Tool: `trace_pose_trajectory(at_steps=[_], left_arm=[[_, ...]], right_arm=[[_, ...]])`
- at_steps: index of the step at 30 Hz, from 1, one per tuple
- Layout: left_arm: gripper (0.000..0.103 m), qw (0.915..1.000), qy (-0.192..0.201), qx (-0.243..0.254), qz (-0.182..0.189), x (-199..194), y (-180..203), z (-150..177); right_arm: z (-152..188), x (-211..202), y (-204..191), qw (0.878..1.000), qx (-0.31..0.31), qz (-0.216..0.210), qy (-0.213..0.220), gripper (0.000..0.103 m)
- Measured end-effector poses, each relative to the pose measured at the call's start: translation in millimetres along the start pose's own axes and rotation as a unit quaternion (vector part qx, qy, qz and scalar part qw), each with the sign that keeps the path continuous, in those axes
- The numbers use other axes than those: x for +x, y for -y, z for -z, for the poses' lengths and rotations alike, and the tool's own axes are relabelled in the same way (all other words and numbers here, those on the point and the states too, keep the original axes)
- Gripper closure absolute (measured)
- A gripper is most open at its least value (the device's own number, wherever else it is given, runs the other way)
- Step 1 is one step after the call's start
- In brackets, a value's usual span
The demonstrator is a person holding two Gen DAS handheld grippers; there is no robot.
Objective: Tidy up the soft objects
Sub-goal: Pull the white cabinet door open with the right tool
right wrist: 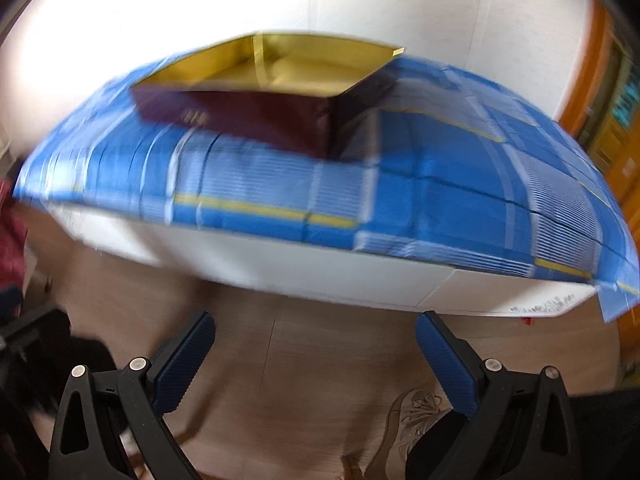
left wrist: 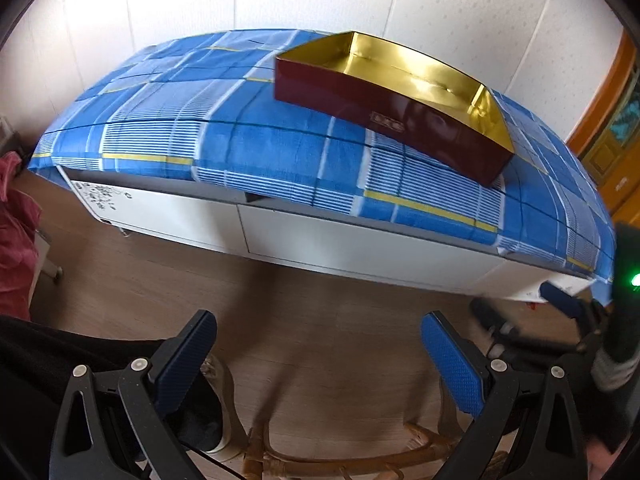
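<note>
White wallpapered walls stand behind a low white cabinet (left wrist: 360, 248) whose top is covered by a blue checked cloth (left wrist: 256, 148) with thin yellow stripes. On the cloth, toward the right in the left wrist view, sits a shallow open box (left wrist: 384, 112), dark red outside and shiny gold inside, with a gold divider showing in the right wrist view. It looks empty, and is probably set out as the container for the soft things to be sorted. No soft item lies on the cloth. At the far left edge a heap of pink-red fabric (left wrist: 16, 232) hangs beside the cabinet; it may be one of the things to organize, though that is a guess.

Both tools hover above the wooden floor (left wrist: 320, 320), well short of the cabinet. The left gripper (left wrist: 320, 360) has its blue-padded fingers spread wide, with nothing between them. The right gripper (right wrist: 316, 360) is likewise spread wide and empty; its view is blurred. A shoe (right wrist: 412, 420) shows below.
</note>
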State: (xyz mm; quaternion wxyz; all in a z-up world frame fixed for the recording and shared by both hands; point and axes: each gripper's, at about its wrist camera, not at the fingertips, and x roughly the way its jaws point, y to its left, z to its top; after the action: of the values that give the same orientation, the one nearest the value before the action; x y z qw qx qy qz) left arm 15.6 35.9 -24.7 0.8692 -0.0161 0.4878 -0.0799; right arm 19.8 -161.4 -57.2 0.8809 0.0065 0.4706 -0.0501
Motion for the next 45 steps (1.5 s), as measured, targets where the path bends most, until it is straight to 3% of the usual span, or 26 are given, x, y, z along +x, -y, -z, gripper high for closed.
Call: trace_pose_trajectory(at_steps=[3,8,10,15,19,24,26,27,30,33,40,42,45], left_arm=[[0.0,0.9999,0.01,0.006,-0.007,-2,-3,0],[0.0,0.9998,0.004,-0.012,-0.013,2,-18,-2],[0.0,0.9995,-0.012,-0.03,-0.007,7,-27,-3],[0.0,0.9945,-0.033,-0.087,0.047,17,-47,2],[0.0,0.9951,-0.047,-0.082,0.029,22,-42,4],[0.0,0.9983,-0.046,-0.031,-0.019,29,-31,6],[0.0,0.998,-0.056,-0.025,-0.016,33,-30,7],[0.0,0.9976,-0.063,-0.026,-0.012,36,-31,8],[0.0,0.9964,-0.075,-0.039,-0.01,43,-38,10],[0.0,0.9952,-0.08,-0.055,-0.005,47,-43,11],[0.0,0.9945,-0.085,-0.061,-0.006,52,-45,12],[0.0,0.9942,-0.085,-0.066,-0.003,53,-48,13],[0.0,0.9932,-0.091,-0.073,-0.003,57,-52,13]], right_arm=[[5,16,-18,0.997,-0.077,0.016,-0.024,0.001],[11,48,-42,0.978,-0.198,0.047,-0.039,0.002],[15,63,-50,0.965,-0.252,0.06,-0.043,0.002],[37,112,-66,0.913,-0.389,0.098,-0.076,0.01],[39,146,-55,0.905,-0.395,0.127,-0.097,0.017],[34,177,-52,0.888,-0.42,0.18,-0.06,0.022],[33,193,-52,0.88,-0.433,0.183,-0.07,0.04],[33,200,-51,0.878,-0.437,0.181,-0.076,0.043],[26,207,-50,0.873,-0.447,0.184,-0.066,0.043],[27,202,-49,0.855,-0.474,0.208,-0.025,0.043],[35,214,-42,0.827,-0.522,0.205,-0.047,0.044],[35,218,-40,0.824,-0.528,0.198,-0.05,0.046],[26,221,-38,0.832,-0.518,0.189,-0.058,0.047]])
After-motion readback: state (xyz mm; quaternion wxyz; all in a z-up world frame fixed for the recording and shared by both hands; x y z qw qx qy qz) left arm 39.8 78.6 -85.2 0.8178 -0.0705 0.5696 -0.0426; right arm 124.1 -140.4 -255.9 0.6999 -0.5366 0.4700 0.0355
